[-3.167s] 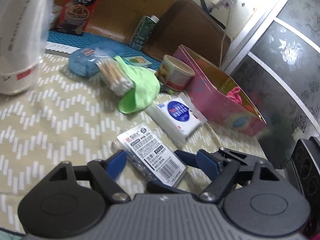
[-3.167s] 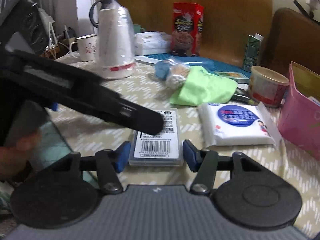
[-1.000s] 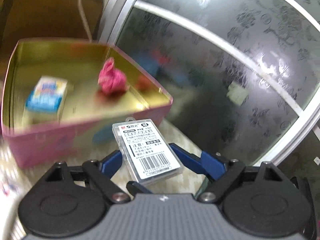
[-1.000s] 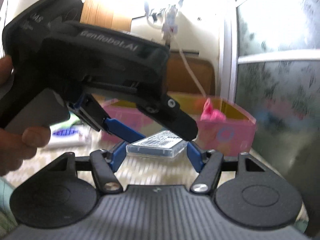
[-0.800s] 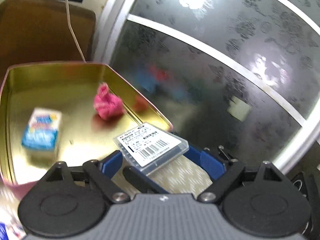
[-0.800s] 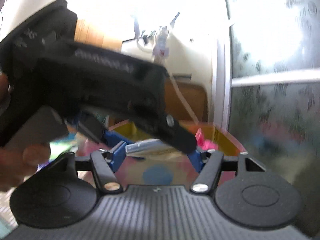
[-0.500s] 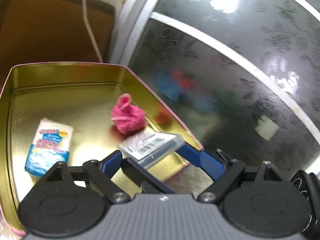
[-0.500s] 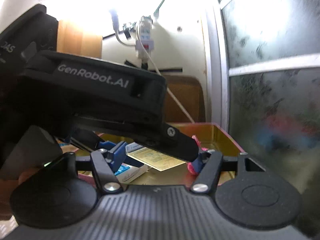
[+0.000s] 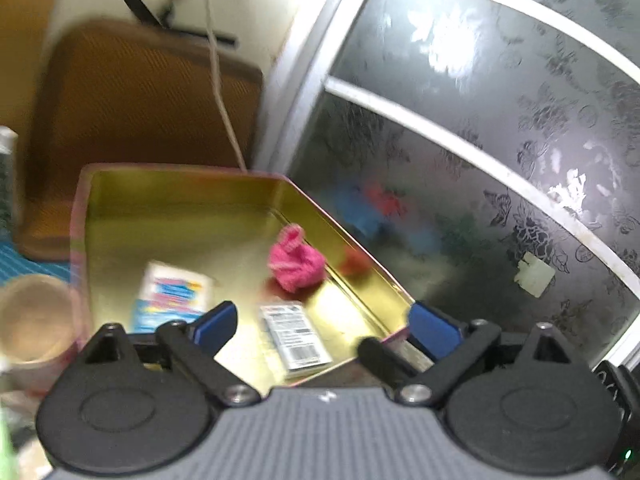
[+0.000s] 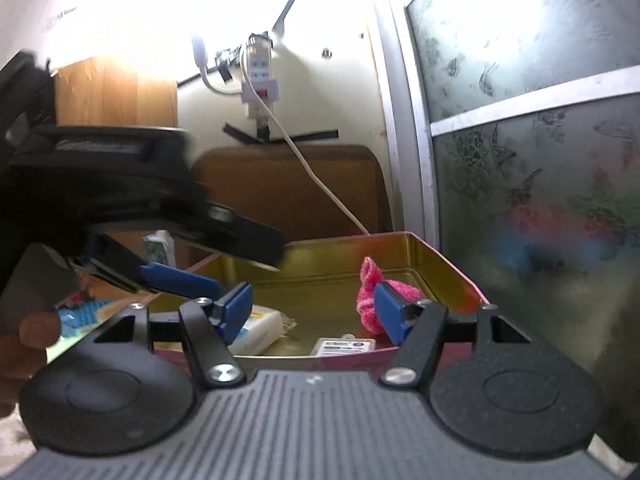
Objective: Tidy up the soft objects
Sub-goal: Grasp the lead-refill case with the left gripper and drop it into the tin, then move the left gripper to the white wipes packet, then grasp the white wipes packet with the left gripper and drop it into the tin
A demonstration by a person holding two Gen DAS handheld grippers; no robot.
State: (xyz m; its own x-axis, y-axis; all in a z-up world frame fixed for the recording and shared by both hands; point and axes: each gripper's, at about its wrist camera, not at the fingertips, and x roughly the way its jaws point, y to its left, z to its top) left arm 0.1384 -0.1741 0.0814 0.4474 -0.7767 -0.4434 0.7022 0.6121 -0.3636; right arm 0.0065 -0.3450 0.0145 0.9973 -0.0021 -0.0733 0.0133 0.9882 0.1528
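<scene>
A pink tin (image 9: 180,170) with a gold inside holds a pink cloth (image 9: 296,264), a blue and white tissue pack (image 9: 172,296) and a clear plastic case (image 9: 296,336) with a barcode label. The case lies flat on the tin's floor, free of both grippers. My left gripper (image 9: 324,328) hovers over the tin's near edge, its jaws opening wide with nothing between them. My right gripper (image 10: 314,312) stands at the near wall of the tin (image 10: 440,256), its jaws opening too, empty. Beyond it I see the case (image 10: 346,346) and the pink cloth (image 10: 368,280).
A paper cup (image 9: 32,320) stands left of the tin. A brown chair back (image 9: 140,112) and a white cable (image 10: 320,184) are behind it, frosted glass doors (image 9: 480,140) to the right. A hand (image 10: 24,344) holds the left tool at the left of the right wrist view.
The case, held over the tin by both grippers, has dropped onto the tin's floor. The left jaws have spread and the left gripper has drawn back and up.
</scene>
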